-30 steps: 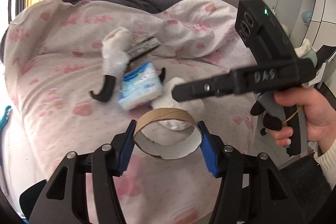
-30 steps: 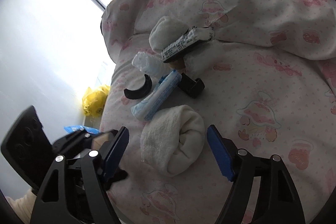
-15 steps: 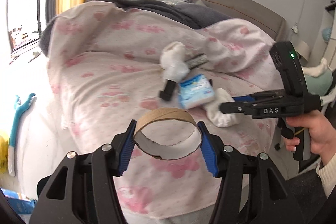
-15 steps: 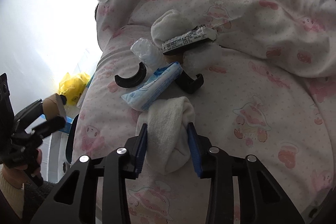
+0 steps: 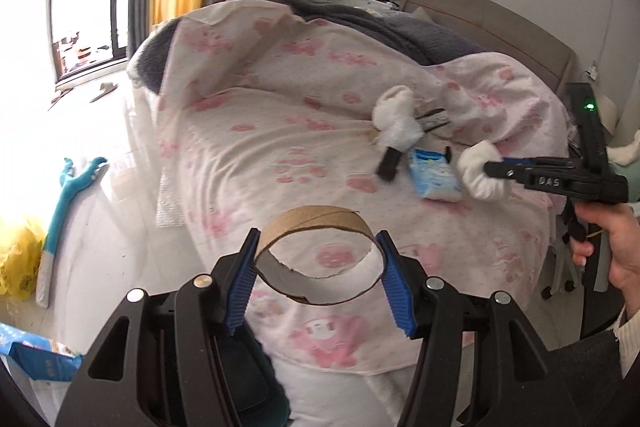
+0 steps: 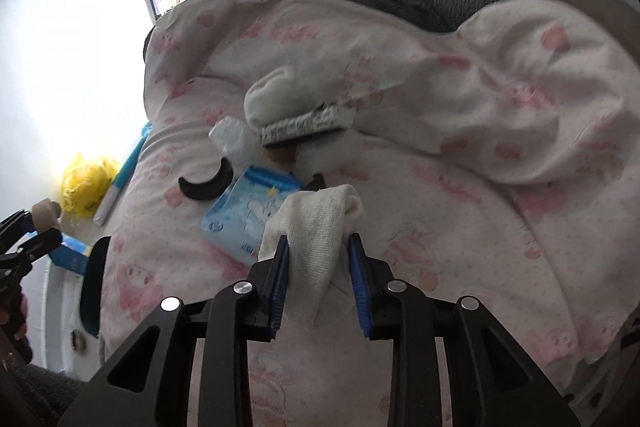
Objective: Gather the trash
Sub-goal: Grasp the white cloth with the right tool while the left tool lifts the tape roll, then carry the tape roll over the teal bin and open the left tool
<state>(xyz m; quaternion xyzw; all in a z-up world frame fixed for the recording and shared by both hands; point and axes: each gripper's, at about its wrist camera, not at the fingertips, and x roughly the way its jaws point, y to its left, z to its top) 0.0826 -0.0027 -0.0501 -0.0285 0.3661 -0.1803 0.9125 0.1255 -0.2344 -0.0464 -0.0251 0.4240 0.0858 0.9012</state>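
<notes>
My left gripper is shut on a cardboard tube ring and holds it in the air in front of the bed's near corner. My right gripper is shut on a rolled white sock, lifted just off the pink quilt; it also shows in the left wrist view. On the quilt lie a blue tissue pack, a black curved clip, a second white sock, a dark wrapper and a clear plastic scrap.
The pink-printed quilt covers the bed, with a grey blanket behind. A yellow bag, a teal toy and a blue package lie on the floor at left. A window is far left.
My right gripper closed on the white sock and lifted it. My left gripper drew back and to the left from the bed with the cardboard ring.
</notes>
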